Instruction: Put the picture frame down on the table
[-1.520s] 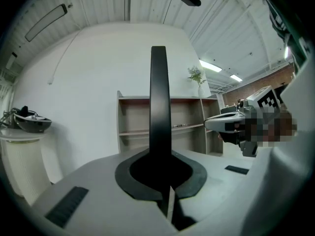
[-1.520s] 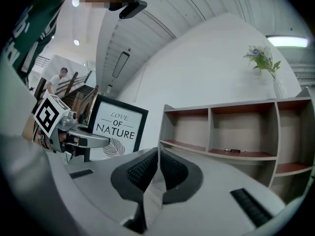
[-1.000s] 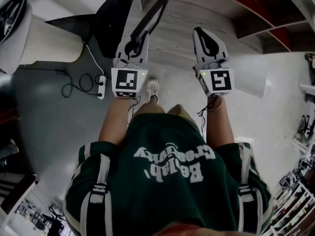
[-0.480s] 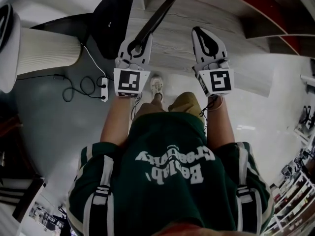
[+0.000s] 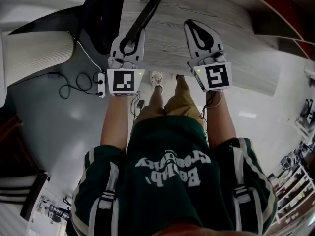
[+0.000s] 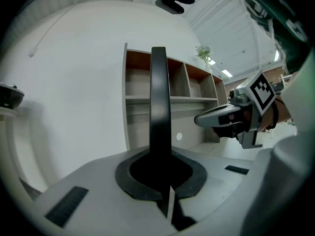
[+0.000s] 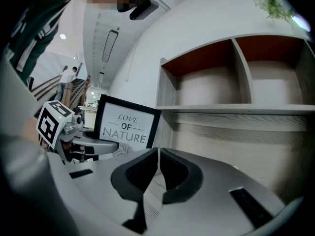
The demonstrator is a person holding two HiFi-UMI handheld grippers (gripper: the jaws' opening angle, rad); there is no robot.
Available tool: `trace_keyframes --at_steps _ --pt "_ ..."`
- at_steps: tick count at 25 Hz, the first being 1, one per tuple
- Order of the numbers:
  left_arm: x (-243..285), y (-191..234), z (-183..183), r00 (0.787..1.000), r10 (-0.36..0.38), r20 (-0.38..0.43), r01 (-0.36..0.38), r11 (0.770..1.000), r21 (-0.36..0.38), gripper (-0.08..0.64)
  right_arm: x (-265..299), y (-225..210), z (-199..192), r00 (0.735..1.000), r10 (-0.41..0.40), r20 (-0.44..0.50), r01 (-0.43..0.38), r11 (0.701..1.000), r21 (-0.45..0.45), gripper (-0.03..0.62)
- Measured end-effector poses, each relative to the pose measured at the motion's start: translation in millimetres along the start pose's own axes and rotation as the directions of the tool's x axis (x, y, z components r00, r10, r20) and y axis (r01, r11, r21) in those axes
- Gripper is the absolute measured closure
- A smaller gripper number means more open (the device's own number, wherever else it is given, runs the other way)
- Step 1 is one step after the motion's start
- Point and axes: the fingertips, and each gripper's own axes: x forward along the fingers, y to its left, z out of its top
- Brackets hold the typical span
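My left gripper [image 5: 133, 32] is shut on the lower edge of a black picture frame [image 5: 147, 14], which rises slanting over the near part of the wood-grain table [image 5: 236, 31]. In the left gripper view the picture frame [image 6: 158, 102] shows edge-on as a dark upright bar between the left gripper [image 6: 160, 157] jaws. The right gripper view shows the picture frame [image 7: 125, 124] from the front, a white print reading "LOVE OF NATURE". Beside it, my right gripper [image 5: 191, 24] hangs over the table, shut with nothing in it; the right gripper [image 7: 158, 152] pads meet.
A shelf unit [image 7: 236, 77] with red-brown backs stands behind the table, a small plant [image 7: 273, 4] on top. On the floor to the left are a white pleated column [image 5: 37, 50], a power strip with cables [image 5: 101, 84] and a black bulky object [image 5: 103, 16].
Both grippers have moved forward and down over the table, side by side. The frame has travelled with the left gripper, still tilted the same way. Both pairs of jaws have stayed shut.
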Motion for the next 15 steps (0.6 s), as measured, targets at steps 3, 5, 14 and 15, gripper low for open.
trace_keyframes --at_steps 3,5,14,15 --pt "9.5 9.2 -15.6 0.999 0.033 0.003 -0.033 0.999 -0.029 0.534 13.6 -2.2 -15.9 0.999 0.028 -0.023 -0.028 1.000 0.003 0.551" --pt "14.9 12.5 -29.4 0.999 0.044 -0.009 -0.044 0.998 -0.040 0.534 18.9 -1.7 -29.9 0.997 0.045 -0.061 -0.044 0.999 0.005 0.551" --pt "33.2 12.4 -68.9 0.997 0.069 -0.029 -0.070 0.997 -0.041 0.534 44.9 -3.8 -65.5 0.993 0.108 -0.040 -0.108 0.994 0.015 0.551" --pt "34.7 11.5 -72.6 0.997 0.070 -0.034 -0.071 0.997 -0.042 0.534 47.8 -3.7 -68.2 0.993 0.113 -0.039 -0.112 0.994 0.015 0.551"
